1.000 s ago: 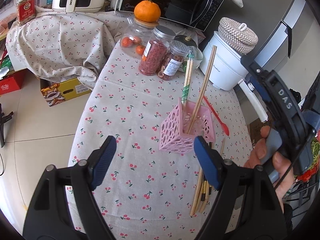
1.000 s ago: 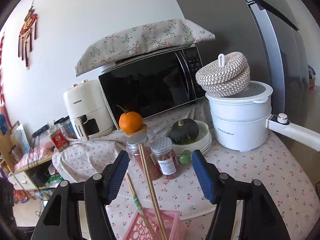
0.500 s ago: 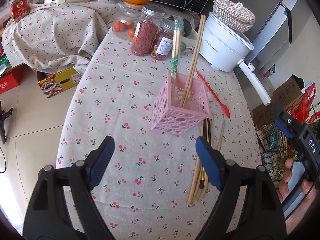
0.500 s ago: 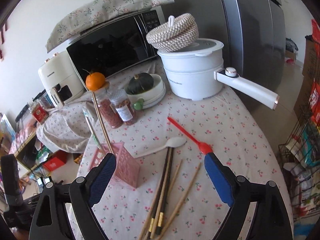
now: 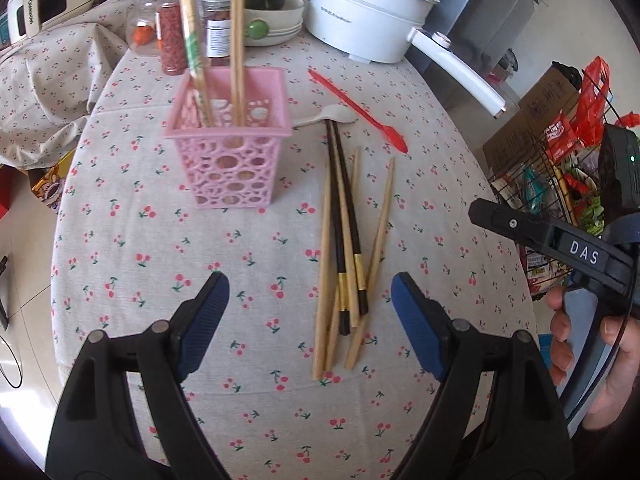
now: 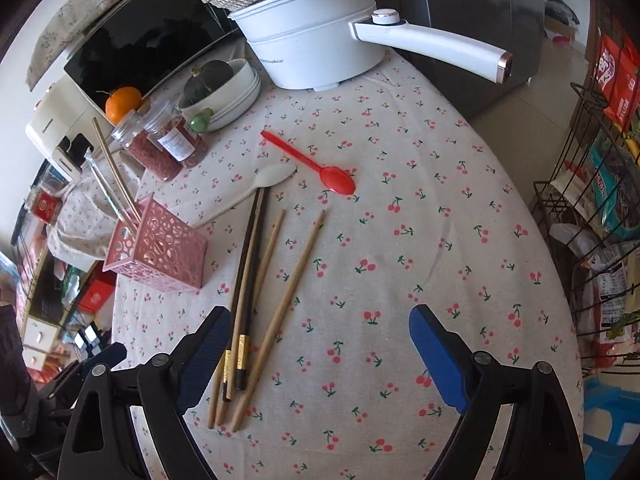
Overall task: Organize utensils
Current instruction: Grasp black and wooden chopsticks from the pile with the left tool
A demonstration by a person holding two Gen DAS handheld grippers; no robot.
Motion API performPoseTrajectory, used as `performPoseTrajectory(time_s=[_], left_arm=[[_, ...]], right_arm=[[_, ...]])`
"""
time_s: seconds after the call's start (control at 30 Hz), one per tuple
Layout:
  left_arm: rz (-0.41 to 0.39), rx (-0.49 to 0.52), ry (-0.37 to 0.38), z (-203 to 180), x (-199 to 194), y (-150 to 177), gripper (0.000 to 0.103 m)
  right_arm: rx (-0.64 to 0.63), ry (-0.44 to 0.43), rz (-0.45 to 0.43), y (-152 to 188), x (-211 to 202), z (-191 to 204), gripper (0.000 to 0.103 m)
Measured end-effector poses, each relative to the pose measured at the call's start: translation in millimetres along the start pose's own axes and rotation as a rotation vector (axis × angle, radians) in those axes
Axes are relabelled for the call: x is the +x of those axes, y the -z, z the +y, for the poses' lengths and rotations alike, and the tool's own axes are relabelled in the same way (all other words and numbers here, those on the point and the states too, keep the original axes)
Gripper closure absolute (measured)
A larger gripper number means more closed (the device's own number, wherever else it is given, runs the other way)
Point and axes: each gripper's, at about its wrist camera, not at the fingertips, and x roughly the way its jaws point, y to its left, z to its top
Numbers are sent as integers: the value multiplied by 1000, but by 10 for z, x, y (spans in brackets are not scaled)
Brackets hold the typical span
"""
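Utensils, count as you find them, left to right on the cherry-print tablecloth (image 5: 248, 240). Item one: pink holder (image 5: 228, 136), upright, already stocked with a wrapped pair of chopsticks (image 5: 192, 40) and a plain wooden pair (image 5: 239, 40) standing in it; that much of the sorting looks done. Item two: white spoon (image 5: 328, 115), lying flat just beside the holder, its bowl touching the tips of the dark chopsticks. Item three: loose chopsticks (image 5: 346, 236), a fanned bundle of dark gold-banded and pale wooden sticks, flat on the cloth, overlapping at the near ends. Item four: red spoon (image 5: 360, 110), lying on a slant, apart from the bundle and nearest the white pot (image 5: 364, 20). Items two to four remain to be put away, so you are, by this reckoning, under halfway. Your tools: left gripper (image 5: 310, 308) hangs over the near ends of the loose chopsticks, jaws spread wide, carrying nothing; right gripper (image 6: 320, 344) hangs over bare cloth just right of the same bundle, jaws likewise wide apart and unladen, its left finger (image 6: 206, 348) close beside the stick ends. Neither touches any utensil. The bundle is likely your next pick.
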Motion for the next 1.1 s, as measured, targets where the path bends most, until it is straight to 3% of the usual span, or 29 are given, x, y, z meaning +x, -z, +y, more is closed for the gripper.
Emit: performPoseTrajectory(time_s=[0.07,0.13,0.23,0.33,0.57,1.1], left_arm=[[2,21,22,-163,80,-34,28],[5,22,41,-286,184,-111,49],[30,24,23,-412,409,-304,73],[56,10,-32,-439,648,-487,82],[129,-26,-130,-397,1078,-705,90],[213,9,-186,-520,1276,-890,94]], right_arm=[[33,-9,5,-37,-21,-116,12],[53,-26,7,-87,-49,-220,12],[77,-8,4,-150,-55,-365,12],[121,-15,16,-209,-30,-506,12],[200,-89,61,-306,52,-653,12],[214,-82,72,-357,112,-736,12]])
